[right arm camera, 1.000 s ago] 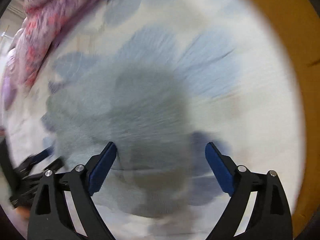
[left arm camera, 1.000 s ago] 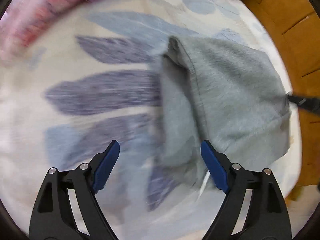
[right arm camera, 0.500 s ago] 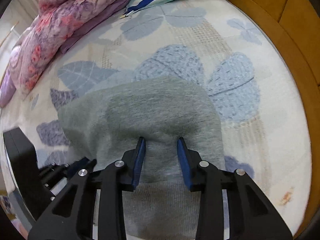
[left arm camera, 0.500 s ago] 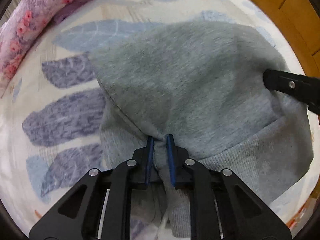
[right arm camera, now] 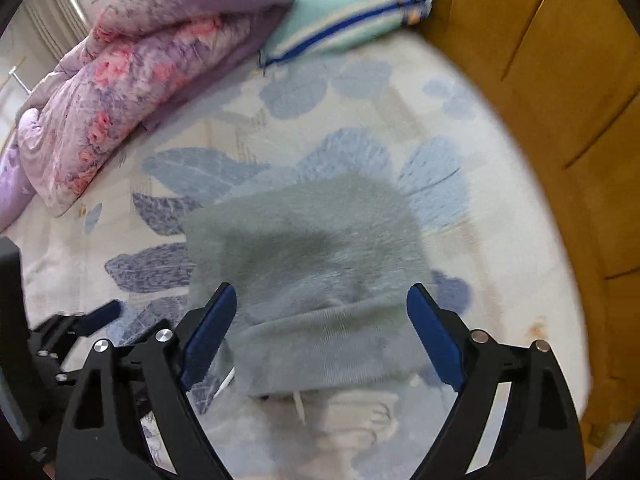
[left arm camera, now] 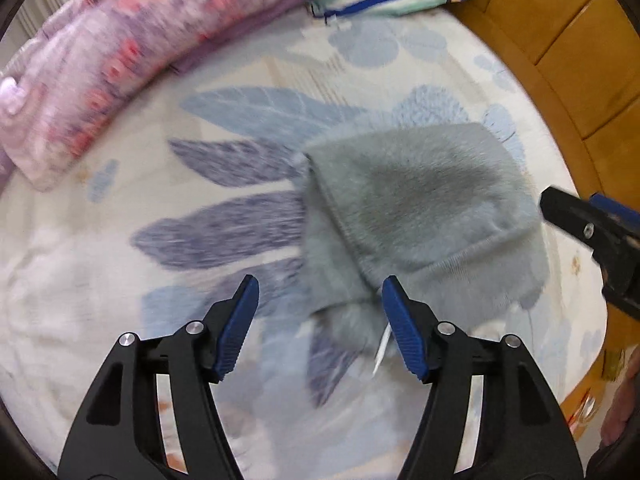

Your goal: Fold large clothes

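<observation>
Fleece, grey and fuzzy with a ribbed hem, makes up the folded garment (left arm camera: 424, 216) lying near the bed (left arm camera: 80, 320) edge beside the wooden frame (right arm camera: 560, 128). Left gripper (left arm camera: 320, 316) and right gripper (right arm camera: 320, 336) hover above it, jaws opening, gripping nothing. Only the right view shows a white drawstring (right arm camera: 299, 402). Farther off lie a floral quilt (right arm camera: 120, 92) and striped pillow (right arm camera: 348, 12).
</observation>
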Motion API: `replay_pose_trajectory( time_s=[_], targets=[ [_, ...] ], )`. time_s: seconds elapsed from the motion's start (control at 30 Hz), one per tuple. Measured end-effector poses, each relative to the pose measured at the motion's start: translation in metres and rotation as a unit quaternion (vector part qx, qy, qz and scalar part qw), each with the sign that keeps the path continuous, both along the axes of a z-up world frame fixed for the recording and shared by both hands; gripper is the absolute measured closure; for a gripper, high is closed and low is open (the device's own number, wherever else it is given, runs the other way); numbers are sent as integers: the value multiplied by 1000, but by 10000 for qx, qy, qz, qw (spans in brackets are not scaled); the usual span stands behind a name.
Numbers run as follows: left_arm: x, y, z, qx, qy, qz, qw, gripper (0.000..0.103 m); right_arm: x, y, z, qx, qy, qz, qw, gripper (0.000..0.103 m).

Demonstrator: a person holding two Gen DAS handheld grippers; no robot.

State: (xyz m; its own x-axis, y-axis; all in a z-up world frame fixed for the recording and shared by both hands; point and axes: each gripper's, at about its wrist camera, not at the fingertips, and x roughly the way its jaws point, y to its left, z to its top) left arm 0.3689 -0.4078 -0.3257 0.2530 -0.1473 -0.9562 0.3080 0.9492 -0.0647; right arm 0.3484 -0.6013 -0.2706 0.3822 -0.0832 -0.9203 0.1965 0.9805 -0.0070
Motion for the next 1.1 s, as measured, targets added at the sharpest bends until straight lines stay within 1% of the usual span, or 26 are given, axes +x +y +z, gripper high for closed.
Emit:
replay_pose_trajectory(
  time_s=[0.03,0.1,0.13,0.17,0.23,0.27,0.3,0.33,0.37,0.43,0.47,0.53,0.6,0.67,0.77,0.83,0.9,0.93,0.97,1.03,1.1],
  targets=[
    [-7,9,17,68,-87,-60,9999,37,-7,8,15,-70,-99,-34,9999,19],
    [-18,13,51,148,-284,-119,9994,37,-20,23,40,-180,-220,-102,9995,19],
    [-26,23,72,159,-447,-102,9988,35,-28,32,56,-335,-243,-155,9990,19],
    [-35,31,90,91,-558,-91,9984,27,-36,43,72,-443,-264,-160,9985,19],
    [-45,48,120,-149,-755,-96,9970,24,-53,60,103,-536,-385,-184,9976,19],
    [-55,60,141,-286,-897,-102,9955,20,-62,68,119,-553,-481,-206,9971,18],
    [-67,73,165,-341,-1079,-92,9935,16,-72,78,138,-577,-588,-246,9963,18],
    [-75,81,177,-363,-1191,-88,9922,12,-82,85,153,-616,-661,-307,9954,12],
    [-88,94,198,-425,-1379,-100,9895,12,-93,94,170,-659,-742,-385,9943,10],
    [-114,119,231,-535,-1570,-155,9860,11,-123,118,209,-718,-1032,-506,9908,10],
    [-126,131,243,-612,-1576,-161,9855,11,-137,129,225,-759,-1159,-553,9888,9],
    [-150,155,261,-722,-1588,-207,9844,11,-160,148,244,-801,-1267,-651,9866,9],
    [-177,178,275,-824,-1662,-248,9823,11,-189,173,259,-801,-1289,-783,9853,9],
    [-198,194,281,-874,-1700,-300,9811,11,-209,193,264,-764,-1335,-822,9847,9],
    [-229,214,286,-836,-1766,-523,9793,11,-244,224,260,-651,-1284,-924,9853,9],
    [-250,226,288,-690,-1912,-645,9770,11,-264,243,250,-583,-1216,-1053,9853,9],
    [-263,235,286,-540,-2063,-661,9747,11,-280,256,243,-592,-1272,-1163,9833,9],
    [-269,238,285,-535,-2078,-656,9745,11,-285,262,242,-589,-1302,-1176,9827,9],
    [-272,243,283,-592,-2066,-622,9746,11,-291,266,240,-589,-1319,-1196,9823,9],
    [-276,247,279,-598,-1935,-543,9778,11,-297,271,239,-628,-1319,-1225,9817,9],
    [-280,250,277,-590,-1946,-509,9778,11,-302,275,236,-676,-1335,-1255,9807,9]
  ],
)
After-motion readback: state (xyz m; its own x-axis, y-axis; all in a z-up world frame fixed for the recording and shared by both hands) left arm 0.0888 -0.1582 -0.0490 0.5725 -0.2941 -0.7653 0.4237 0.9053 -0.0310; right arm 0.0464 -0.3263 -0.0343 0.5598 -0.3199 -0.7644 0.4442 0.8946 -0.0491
